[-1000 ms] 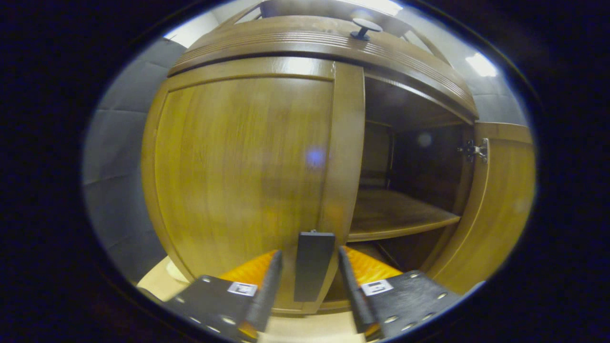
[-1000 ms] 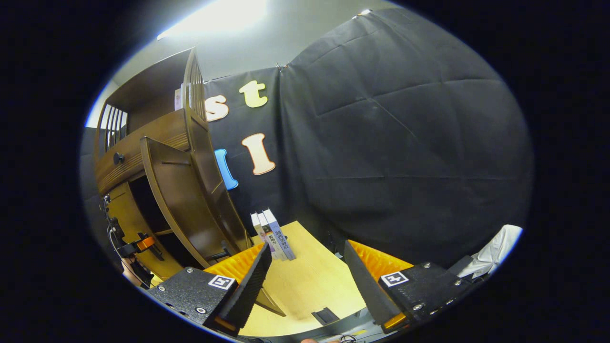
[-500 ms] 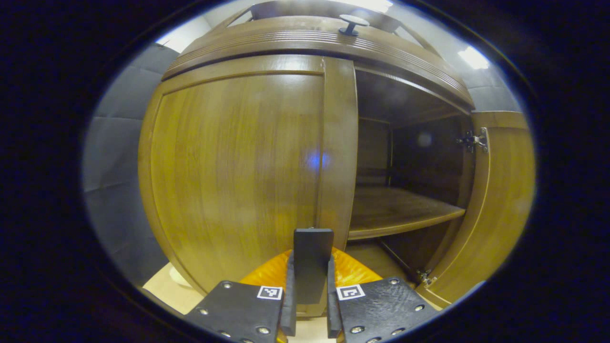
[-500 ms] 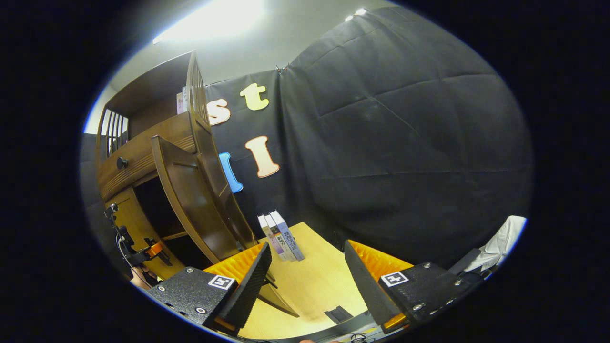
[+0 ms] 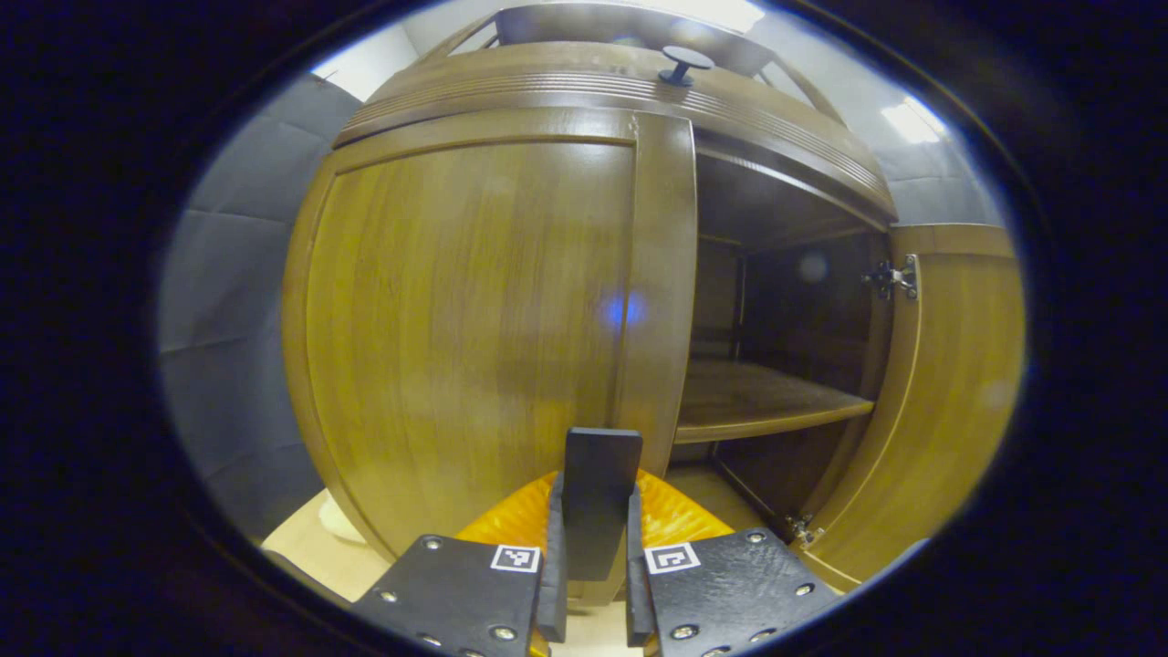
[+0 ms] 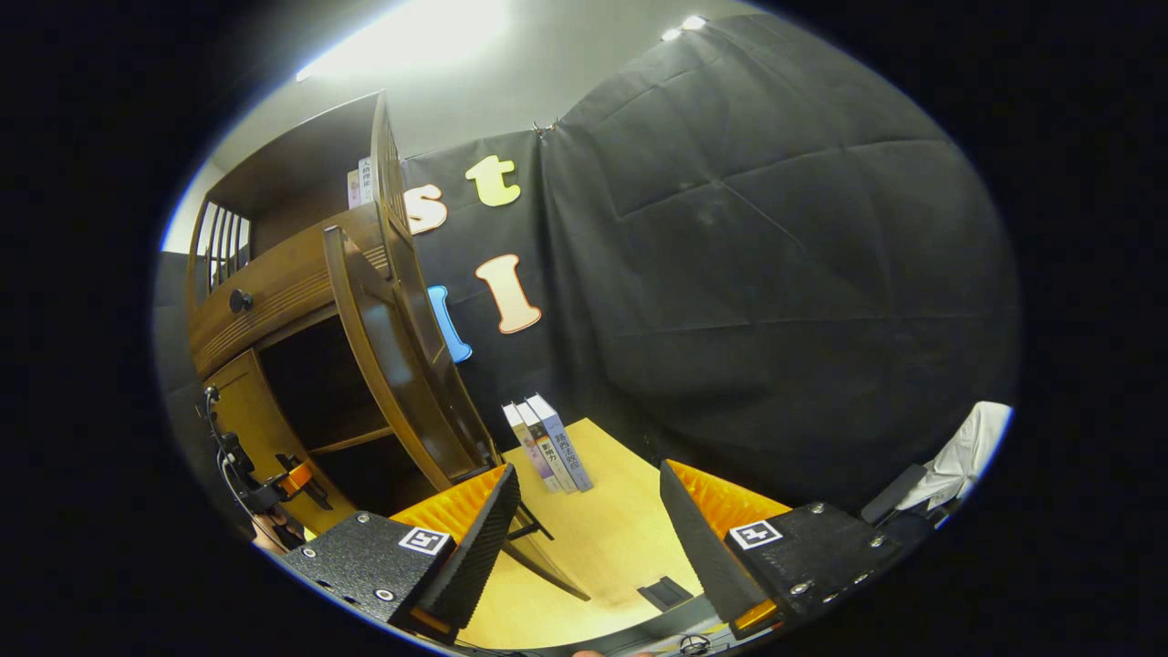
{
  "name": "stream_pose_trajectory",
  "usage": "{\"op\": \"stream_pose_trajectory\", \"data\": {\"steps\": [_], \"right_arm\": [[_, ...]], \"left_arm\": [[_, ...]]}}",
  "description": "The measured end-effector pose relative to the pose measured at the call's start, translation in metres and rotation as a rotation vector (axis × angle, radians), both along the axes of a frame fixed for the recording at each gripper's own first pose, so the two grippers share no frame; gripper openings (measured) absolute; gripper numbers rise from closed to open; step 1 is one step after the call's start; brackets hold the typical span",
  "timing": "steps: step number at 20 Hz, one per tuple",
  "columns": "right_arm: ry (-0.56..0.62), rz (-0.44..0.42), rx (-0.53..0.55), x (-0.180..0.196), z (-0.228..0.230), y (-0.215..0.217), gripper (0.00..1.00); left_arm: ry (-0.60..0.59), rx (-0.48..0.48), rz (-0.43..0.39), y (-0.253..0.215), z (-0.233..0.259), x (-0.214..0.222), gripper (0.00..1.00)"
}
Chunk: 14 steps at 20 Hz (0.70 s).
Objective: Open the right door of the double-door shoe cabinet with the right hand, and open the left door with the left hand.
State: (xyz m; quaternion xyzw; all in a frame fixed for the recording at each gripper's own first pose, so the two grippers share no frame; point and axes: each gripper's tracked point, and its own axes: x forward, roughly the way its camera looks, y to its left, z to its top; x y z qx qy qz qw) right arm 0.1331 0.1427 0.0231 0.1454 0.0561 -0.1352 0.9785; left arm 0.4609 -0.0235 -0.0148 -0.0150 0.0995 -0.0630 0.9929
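In the left gripper view the wooden shoe cabinet fills the frame. Its left door (image 5: 465, 328) stands closed or nearly so, and my left gripper (image 5: 591, 584) is shut on that door's dark flat handle (image 5: 598, 497) at the door's right edge. The right door (image 5: 949, 383) is swung wide open, baring a shelf (image 5: 757, 406) inside. In the right gripper view my right gripper (image 6: 589, 538) is open and holds nothing, away from the cabinet. There the open right door (image 6: 388, 356) shows edge-on, and the left gripper (image 6: 274, 484) sits at the closed left door (image 6: 242, 415).
Three books (image 6: 547, 443) stand upright on the light wooden table (image 6: 584, 547) beside the cabinet. A drawer with a round knob (image 5: 684, 62) runs above the doors. A white cloth (image 6: 963, 456) lies at the far right. The booth wall hangs behind.
My left gripper's fingers closed onto the left door's handle. The right gripper stayed open and turned slightly, so the cabinet shifted right in its view.
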Motion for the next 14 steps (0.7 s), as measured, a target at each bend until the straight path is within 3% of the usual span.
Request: {"op": "stream_pose_trajectory", "data": {"steps": [3, 4, 7, 10, 11, 13, 14], "right_arm": [[0.0, -0.025, 0.005, -0.006, -0.009, 0.007, 0.91], [0.002, -0.028, 0.007, -0.007, -0.014, 0.013, 0.95], [0.009, -0.033, -0.002, -0.016, -0.025, 0.027, 0.95], [0.009, -0.015, -0.033, -0.018, -0.032, 0.049, 0.95], [0.008, -0.01, -0.051, -0.018, -0.031, 0.056, 0.91], [0.0, 0.012, -0.082, -0.014, -0.028, 0.072, 0.95], [-0.007, 0.028, -0.094, -0.012, -0.026, 0.079, 0.95]], "left_arm": [[-0.008, -0.008, -0.027, -0.002, 0.001, -0.001, 0.34], [-0.01, -0.012, -0.037, -0.003, 0.001, 0.0, 0.34], [-0.018, -0.018, -0.068, -0.006, 0.0, -0.002, 0.34], [-0.026, -0.032, -0.09, -0.008, 0.001, -0.001, 0.34], [-0.03, -0.034, -0.096, -0.007, 0.006, -0.003, 0.34], [-0.032, -0.042, -0.106, -0.004, 0.014, -0.005, 0.34], [-0.033, -0.049, -0.109, -0.003, 0.018, -0.004, 0.2]]}}
